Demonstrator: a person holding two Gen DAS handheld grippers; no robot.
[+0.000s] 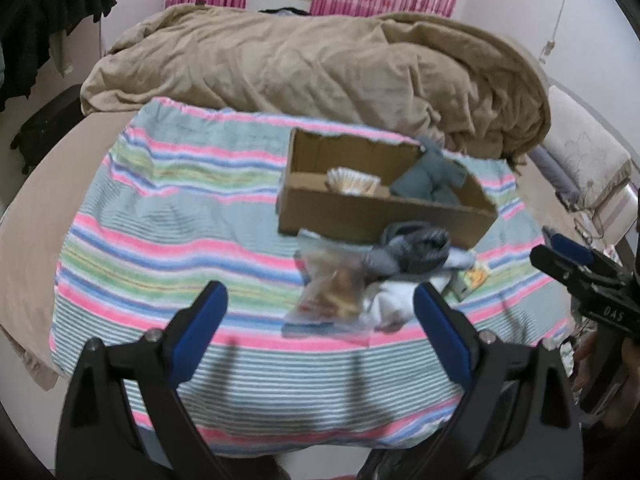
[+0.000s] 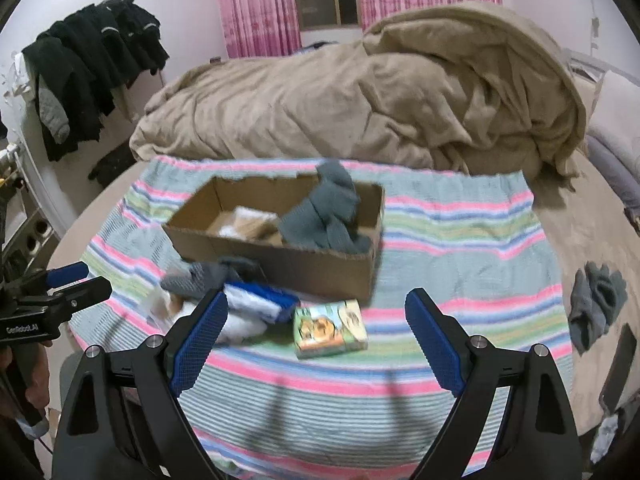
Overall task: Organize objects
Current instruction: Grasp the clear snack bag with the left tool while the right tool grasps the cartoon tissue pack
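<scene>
A cardboard box [image 1: 372, 216] [image 2: 280, 256] sits on a striped towel [image 1: 160, 216] [image 2: 440, 248] on the bed. It holds a teal-grey cloth [image 1: 432, 176] [image 2: 328, 212] and a pale packet [image 1: 352, 182] [image 2: 248, 222]. In front of the box lie grey socks [image 1: 412, 252] [image 2: 208, 274], a clear bag of snacks [image 1: 332, 296], a white and blue cloth [image 2: 256, 304] and a small picture box [image 2: 330, 328] [image 1: 474, 280]. My left gripper [image 1: 320, 332] is open and empty, just short of the bag. My right gripper [image 2: 316, 340] is open and empty over the picture box.
A tan duvet [image 1: 320, 64] [image 2: 380, 96] is heaped behind the towel. Dark clothes [image 2: 92, 64] hang at the left. A grey cloth [image 2: 596, 304] and a dark phone [image 2: 620, 364] lie on the bed at the right.
</scene>
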